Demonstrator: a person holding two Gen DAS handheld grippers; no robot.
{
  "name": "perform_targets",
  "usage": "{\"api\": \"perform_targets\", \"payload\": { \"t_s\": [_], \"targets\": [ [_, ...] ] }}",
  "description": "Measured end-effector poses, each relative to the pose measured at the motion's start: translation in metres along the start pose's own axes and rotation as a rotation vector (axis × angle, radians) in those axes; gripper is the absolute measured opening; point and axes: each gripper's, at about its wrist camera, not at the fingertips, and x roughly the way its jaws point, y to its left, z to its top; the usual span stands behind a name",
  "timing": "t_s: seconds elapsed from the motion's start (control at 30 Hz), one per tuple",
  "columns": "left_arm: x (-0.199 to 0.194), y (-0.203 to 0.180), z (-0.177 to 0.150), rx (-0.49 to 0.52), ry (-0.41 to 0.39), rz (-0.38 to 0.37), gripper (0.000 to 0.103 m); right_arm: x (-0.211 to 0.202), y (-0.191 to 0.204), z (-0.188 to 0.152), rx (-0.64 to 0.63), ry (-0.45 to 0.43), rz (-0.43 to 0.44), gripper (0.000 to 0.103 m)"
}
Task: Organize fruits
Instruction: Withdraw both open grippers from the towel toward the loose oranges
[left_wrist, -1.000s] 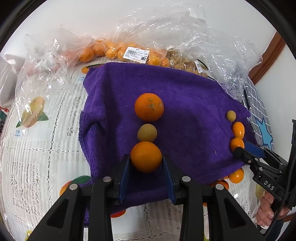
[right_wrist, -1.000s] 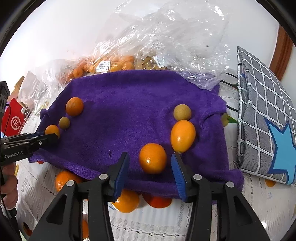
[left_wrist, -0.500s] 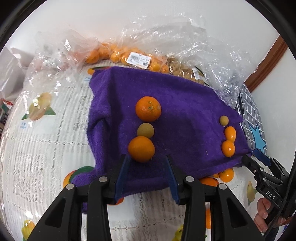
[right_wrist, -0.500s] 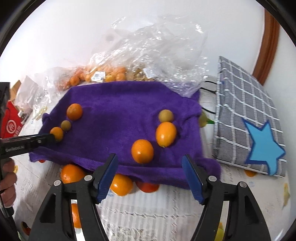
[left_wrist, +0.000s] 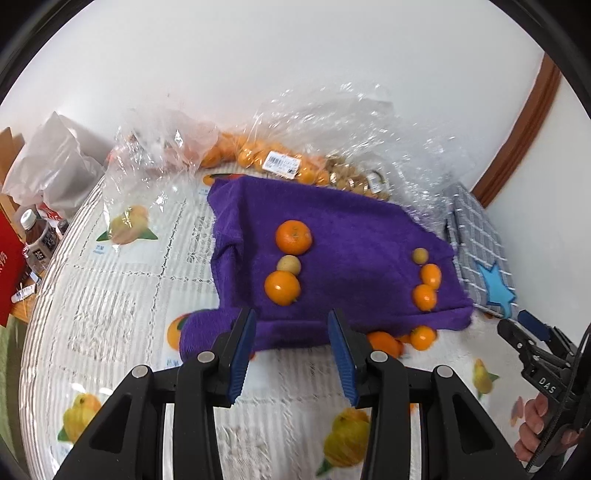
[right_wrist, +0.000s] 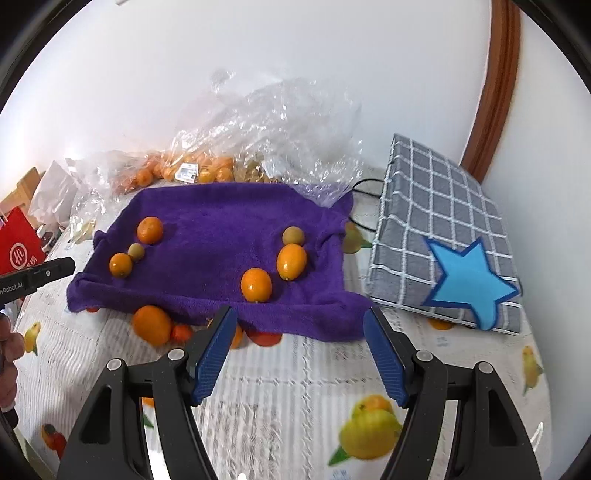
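Note:
A purple towel (left_wrist: 351, 229) carries two short rows of fruit. The left row is an orange (left_wrist: 293, 237), a small yellow-brown fruit (left_wrist: 289, 264) and another orange (left_wrist: 282, 287). The right row is a small round fruit (right_wrist: 293, 235), an oval orange fruit (right_wrist: 291, 261) and an orange (right_wrist: 256, 285). My left gripper (left_wrist: 291, 354) hangs open and empty above the towel's front edge, short of the left row. My right gripper (right_wrist: 299, 350) stands wide open and empty before the right row.
Loose oranges (right_wrist: 152, 325) lie half under the towel's front edge. Clear plastic bags of fruit (left_wrist: 266, 158) sit behind the towel. At the right lies a grey checked cushion with a blue star (right_wrist: 443, 251). A bottle (left_wrist: 38, 240) and a red box (right_wrist: 18, 243) stand at the left.
Both grippers have pulled back and up from the nearest orange of each row, leaving the fruit on the towel. The right jaws have spread wider, the left slightly.

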Motion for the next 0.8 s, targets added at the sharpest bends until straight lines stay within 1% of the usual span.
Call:
{"api": "perform_targets", "payload": {
  "t_s": [0.07, 0.13, 0.23, 0.37, 0.47, 0.57, 0.6, 0.63, 0.77, 0.8],
  "targets": [
    [-0.014, -0.002, -0.004, 0.001, -0.031, 0.009, 0.039, -0.011, -0.003, -0.003, 0.009, -0.016, -0.002, 0.070],
    [-0.025, -0.005, -0.009, 0.008, -0.043, 0.010, 0.039, -0.023, -0.006, -0.007, 0.037, -0.035, -0.007, 0.070],
    [-0.040, -0.008, -0.017, 0.011, -0.063, 0.015, 0.039, -0.038, -0.008, -0.013, 0.055, -0.050, 0.009, 0.070],
    [-0.057, -0.015, -0.029, 0.032, -0.057, -0.013, 0.039, -0.054, -0.008, -0.021, 0.063, -0.077, 0.023, 0.070],
    [-0.068, -0.021, -0.036, 0.054, -0.071, -0.018, 0.039, -0.061, -0.011, -0.027, 0.091, -0.071, 0.051, 0.070],
    [-0.073, -0.024, -0.043, 0.061, -0.073, -0.028, 0.039, -0.067, -0.012, -0.033, 0.107, -0.065, 0.078, 0.071],
    [-0.074, -0.025, -0.046, 0.062, -0.070, -0.029, 0.039, -0.070, -0.011, -0.036, 0.110, -0.071, 0.097, 0.074],
    [-0.074, -0.025, -0.048, 0.064, -0.065, -0.031, 0.039, -0.071, -0.011, -0.039, 0.112, -0.075, 0.109, 0.075],
    [-0.070, -0.022, -0.053, 0.045, -0.042, -0.034, 0.039, -0.071, -0.006, -0.046, 0.099, -0.068, 0.098, 0.075],
    [-0.068, -0.022, -0.054, 0.038, -0.033, -0.025, 0.039, -0.071, -0.005, -0.048, 0.095, -0.067, 0.098, 0.075]
  ]
}}
